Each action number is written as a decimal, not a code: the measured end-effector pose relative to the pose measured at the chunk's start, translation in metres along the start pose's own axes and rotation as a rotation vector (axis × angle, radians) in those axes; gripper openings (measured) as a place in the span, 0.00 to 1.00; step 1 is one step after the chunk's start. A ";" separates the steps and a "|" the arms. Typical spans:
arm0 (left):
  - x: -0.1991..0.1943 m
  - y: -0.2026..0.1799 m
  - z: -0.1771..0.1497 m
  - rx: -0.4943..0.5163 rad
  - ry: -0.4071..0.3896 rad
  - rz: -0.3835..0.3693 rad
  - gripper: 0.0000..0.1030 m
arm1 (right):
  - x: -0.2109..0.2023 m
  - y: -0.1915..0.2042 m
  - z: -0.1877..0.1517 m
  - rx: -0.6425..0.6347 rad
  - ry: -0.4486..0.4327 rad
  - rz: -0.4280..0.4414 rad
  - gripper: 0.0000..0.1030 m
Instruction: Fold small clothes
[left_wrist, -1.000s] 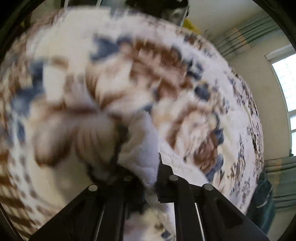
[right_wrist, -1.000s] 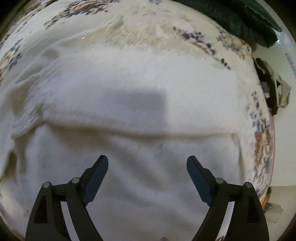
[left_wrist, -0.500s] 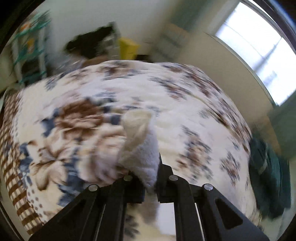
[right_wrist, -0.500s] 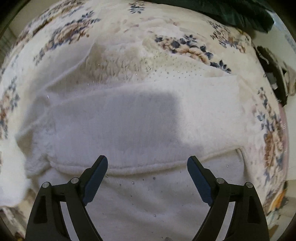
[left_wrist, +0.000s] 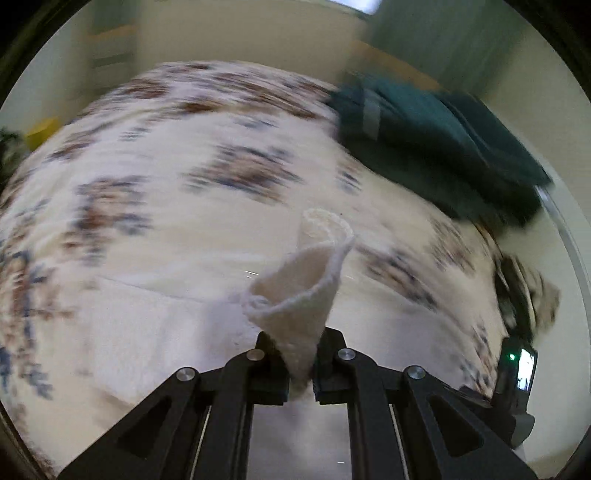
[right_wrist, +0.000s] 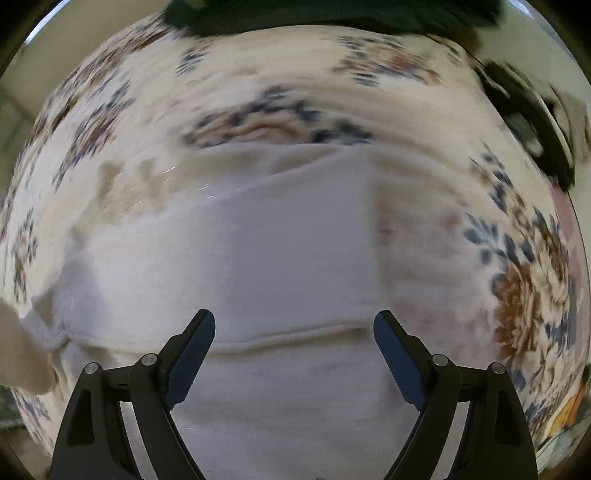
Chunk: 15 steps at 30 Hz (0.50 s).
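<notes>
A white fleecy garment (right_wrist: 258, 258) lies spread on a floral bedspread (right_wrist: 258, 110), with one part folded over another. My left gripper (left_wrist: 299, 365) is shut on a curled edge of the white garment (left_wrist: 306, 295) and holds it up above the rest of the garment (left_wrist: 147, 332). My right gripper (right_wrist: 293, 350) is open and empty, hovering over the garment's middle near a hem line. The lifted edge shows at the far left of the right wrist view (right_wrist: 18, 350).
A dark green folded blanket (left_wrist: 443, 140) lies at the far side of the bed, also in the right wrist view (right_wrist: 332, 14). Dark clutter (left_wrist: 517, 295) and a device with a lit screen (left_wrist: 521, 369) sit at the bed's right edge.
My left gripper has swung to the right with the garment edge in it, from the bedspread toward the garment's body. My right gripper has pulled back and up, still open.
</notes>
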<state>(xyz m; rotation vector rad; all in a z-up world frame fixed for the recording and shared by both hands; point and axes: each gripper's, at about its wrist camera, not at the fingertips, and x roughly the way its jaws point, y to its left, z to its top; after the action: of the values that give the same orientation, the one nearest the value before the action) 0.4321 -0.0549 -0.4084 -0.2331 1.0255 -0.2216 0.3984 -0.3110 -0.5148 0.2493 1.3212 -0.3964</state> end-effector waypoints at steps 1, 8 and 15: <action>0.014 -0.028 -0.005 0.034 0.027 -0.014 0.06 | 0.002 -0.022 0.001 0.018 -0.002 -0.026 0.87; 0.093 -0.165 -0.048 0.211 0.164 -0.071 0.06 | 0.022 -0.148 -0.001 0.157 0.051 -0.113 0.87; 0.148 -0.225 -0.078 0.281 0.266 0.024 0.10 | 0.036 -0.234 -0.015 0.266 0.123 -0.066 0.87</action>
<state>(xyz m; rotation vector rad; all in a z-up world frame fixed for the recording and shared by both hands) 0.4225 -0.3193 -0.5018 0.0663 1.2455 -0.3782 0.2945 -0.5219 -0.5427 0.4587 1.3996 -0.6218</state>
